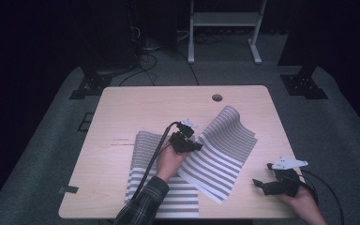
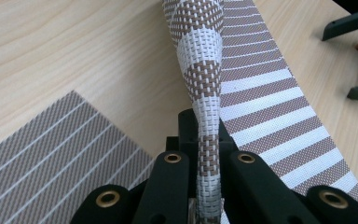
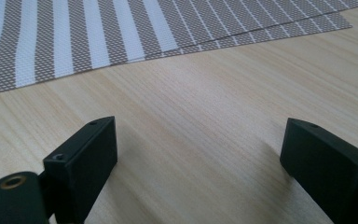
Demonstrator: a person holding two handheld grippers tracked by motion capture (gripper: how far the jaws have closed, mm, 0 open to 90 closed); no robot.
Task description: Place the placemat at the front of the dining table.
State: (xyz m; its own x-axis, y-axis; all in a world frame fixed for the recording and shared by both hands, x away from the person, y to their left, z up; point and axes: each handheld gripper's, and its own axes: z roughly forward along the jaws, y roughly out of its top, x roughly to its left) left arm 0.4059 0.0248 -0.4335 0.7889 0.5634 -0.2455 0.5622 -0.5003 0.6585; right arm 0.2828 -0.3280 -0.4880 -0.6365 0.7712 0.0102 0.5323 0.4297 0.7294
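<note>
Wooden table [image 1: 122, 108] — left gripper [image 1: 186, 140] pinches striped mat [image 1: 225, 145] (edge lifted); right gripper [image 1: 269, 183] agape.

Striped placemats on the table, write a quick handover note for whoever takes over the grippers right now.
Left gripper: shut on the edge of the wide-striped placemat, lifting it so it arches over the table.
Right gripper: open, holding nothing, low over bare wood at the near right corner.
Thin-striped placemat: flat, partly under the lifted one.
Done: top mat gripped and raised.
Left: probably carrying it clear and laying it flat; the right gripper could steady the far edge.
</note>
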